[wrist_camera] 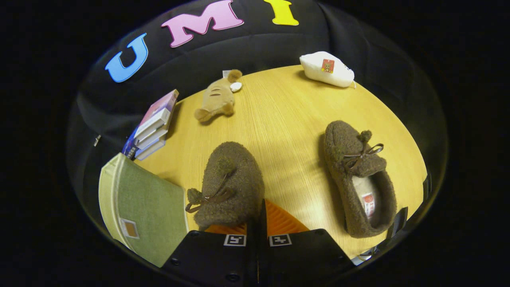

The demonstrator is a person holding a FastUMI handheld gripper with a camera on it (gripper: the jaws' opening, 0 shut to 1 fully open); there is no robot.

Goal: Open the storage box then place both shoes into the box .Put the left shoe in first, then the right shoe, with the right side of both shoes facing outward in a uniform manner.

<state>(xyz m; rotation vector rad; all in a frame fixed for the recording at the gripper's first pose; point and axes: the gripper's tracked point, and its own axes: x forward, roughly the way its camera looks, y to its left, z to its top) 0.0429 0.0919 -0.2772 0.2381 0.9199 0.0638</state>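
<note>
A: Which step was in hand at this moment?

B: The carrying of the first shoe, it was judged. A brown fuzzy slipper was seen at the lower middle of the frame, right above the gripper, with its heel end pinched at the fingers. The jaws were brought nearly together, so a narrow hold on the slipper's edge was understood.

A: Was this slipper lifted or resting?

B: It could not be told surely. It seemed raised above the wooden table, but the contact was hidden by the slipper itself.

A: And the other things of the task?

B: The second slipper was lying on the table at the right of the frame, opening up, well apart from the held one. The green fabric storage box was seen at the lower left, just beside the held slipper. Whether its lid was already opened could not be decided from this angle.

A: What else was noticed?

B: A stack of books at the left, a plush toy at the upper middle, and a white pouch at the upper right. None was in the way.

A: What was called for next?

B: The slipper had to be moved leftward over the box and lowered inside, with its right side turned outward. A firm grip had to be kept, because the soft edge could slip.
</note>
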